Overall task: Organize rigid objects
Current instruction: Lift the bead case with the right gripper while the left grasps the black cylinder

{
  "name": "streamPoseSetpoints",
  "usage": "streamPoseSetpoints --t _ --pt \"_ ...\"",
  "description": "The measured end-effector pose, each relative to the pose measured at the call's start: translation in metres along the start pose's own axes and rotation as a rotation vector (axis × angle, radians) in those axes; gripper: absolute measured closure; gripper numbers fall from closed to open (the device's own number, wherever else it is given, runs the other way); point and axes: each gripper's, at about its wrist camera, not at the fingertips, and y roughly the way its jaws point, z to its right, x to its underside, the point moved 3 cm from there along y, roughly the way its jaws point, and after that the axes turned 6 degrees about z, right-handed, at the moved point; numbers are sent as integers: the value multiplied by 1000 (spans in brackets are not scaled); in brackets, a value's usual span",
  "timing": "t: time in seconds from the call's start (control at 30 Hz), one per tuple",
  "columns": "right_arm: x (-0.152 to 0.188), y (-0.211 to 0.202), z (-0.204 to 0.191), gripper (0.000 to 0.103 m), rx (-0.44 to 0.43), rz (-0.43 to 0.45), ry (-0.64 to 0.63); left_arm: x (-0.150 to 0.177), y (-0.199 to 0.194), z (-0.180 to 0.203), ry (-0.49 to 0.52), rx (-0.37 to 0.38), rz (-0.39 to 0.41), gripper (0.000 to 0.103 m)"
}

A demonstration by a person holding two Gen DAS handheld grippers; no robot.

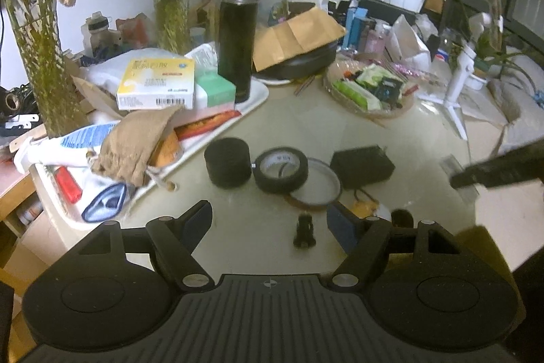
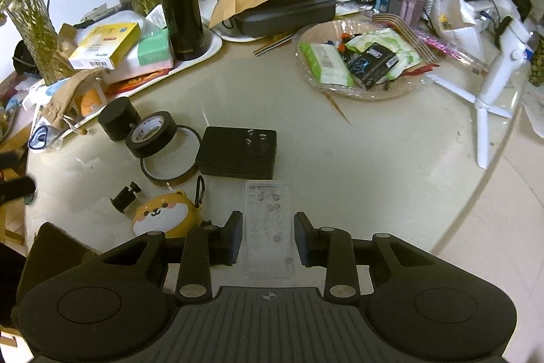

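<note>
From the left wrist we see the left gripper (image 1: pixel 268 220) spread, empty, above a small black knob (image 1: pixel 303 233) near the tape (image 1: pixel 281 169). From the right wrist, our right gripper (image 2: pixel 268 235) pinches a clear case (image 2: pixel 268 228) (seemingly lifted) before the black box (image 2: pixel 237 152).

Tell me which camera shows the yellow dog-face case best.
The right wrist view: the yellow dog-face case lies in plain sight there, face up, beside the left of the right gripper's fingers. In the left wrist view only a yellow sliver peeks past a finger.
</note>
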Motion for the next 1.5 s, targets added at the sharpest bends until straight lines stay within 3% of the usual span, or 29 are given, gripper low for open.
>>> streamPoseSetpoints --t 0.5,1.03,1.23,1.33,1.5 --pt "6 -7 7 68 -36 -11 30 -30 40 -20 -72 -41 53 29" --pt "16 -23 16 68 -61 1 47 -24 122 -61 -236 -53 -65 30" --pt "18 -22 18 68 -66 -3 53 -22 146 -63 -226 -42 -100 30" --pt "20 -21 19 68 -65 -9 49 -19 158 -64 -244 -29 -134 42" --pt "22 -20 21 68 -74 -12 61 -17 157 -66 -264 -30 -149 45"
